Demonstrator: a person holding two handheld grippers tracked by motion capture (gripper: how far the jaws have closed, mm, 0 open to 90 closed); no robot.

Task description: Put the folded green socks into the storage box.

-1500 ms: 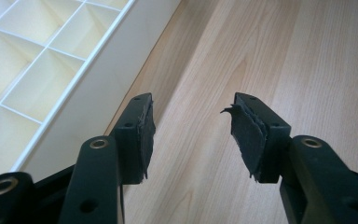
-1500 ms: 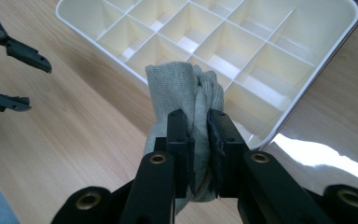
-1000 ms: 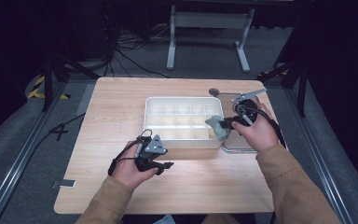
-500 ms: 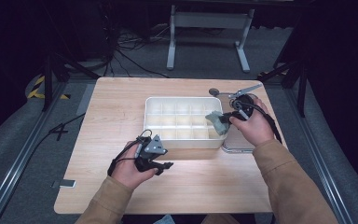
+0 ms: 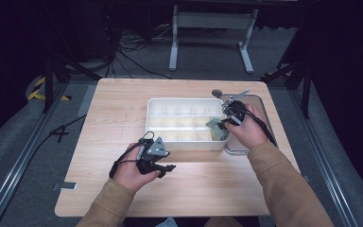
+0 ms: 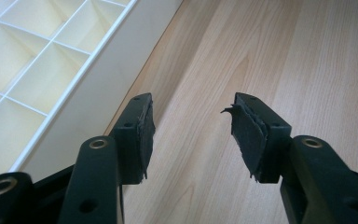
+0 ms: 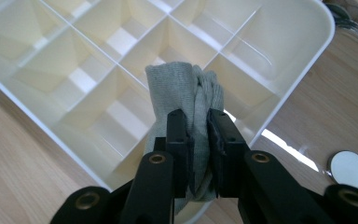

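Note:
A white divided organizer box with several empty compartments stands in the middle of the wooden table. My right gripper is shut on a rolled grey cloth, which hangs over the box's near right corner compartments. My left gripper rests low over the bare table just in front of the box, jaws open with nothing between them. In the left gripper view the box's white wall runs along the left.
A metal tray lies against the box's right side, under my right hand. A small round metal disc sits on the table by the tray. Bare tabletop stretches in front of the box and to its left.
My right hand has carried the grey cloth left and down, from over the tray's edge to over the box's right compartments. The left hand has stayed put.

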